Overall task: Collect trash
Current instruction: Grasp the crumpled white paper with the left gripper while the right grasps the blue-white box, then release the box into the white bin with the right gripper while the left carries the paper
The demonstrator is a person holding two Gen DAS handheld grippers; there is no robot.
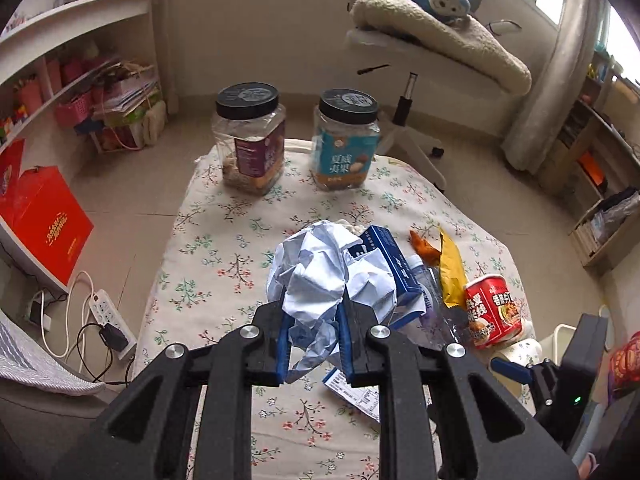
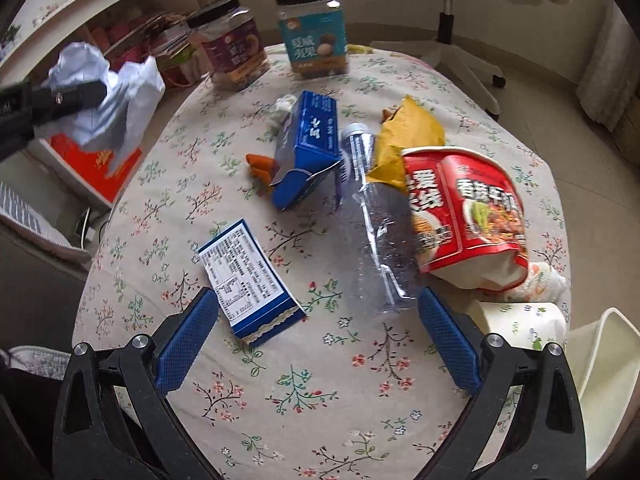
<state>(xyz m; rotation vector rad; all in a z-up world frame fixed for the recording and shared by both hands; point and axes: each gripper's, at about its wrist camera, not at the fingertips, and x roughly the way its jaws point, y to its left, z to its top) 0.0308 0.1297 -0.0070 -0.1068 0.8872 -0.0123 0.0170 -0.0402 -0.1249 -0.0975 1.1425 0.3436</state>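
Crumpled paper (image 1: 316, 276) is clamped in left hand-held gripper (image 1: 312, 344), lifted off counter (image 2: 304, 408). Right hand-held gripper (image 2: 318, 344) is spread wide; crushed plastic bottle (image 2: 376, 232) lies at 1 o'clock, long axis 11-to-5, nearest.

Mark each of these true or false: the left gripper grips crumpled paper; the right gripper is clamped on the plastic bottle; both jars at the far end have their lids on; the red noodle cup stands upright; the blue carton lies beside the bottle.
1. The left gripper grips the crumpled paper. True.
2. The right gripper is clamped on the plastic bottle. False: its jaws are wide open, holding nothing.
3. Both jars have black lids on. True.
4. The red noodle cup stands upright. False: it is crushed and lies tipped over.
5. The blue carton lies beside the bottle. True.
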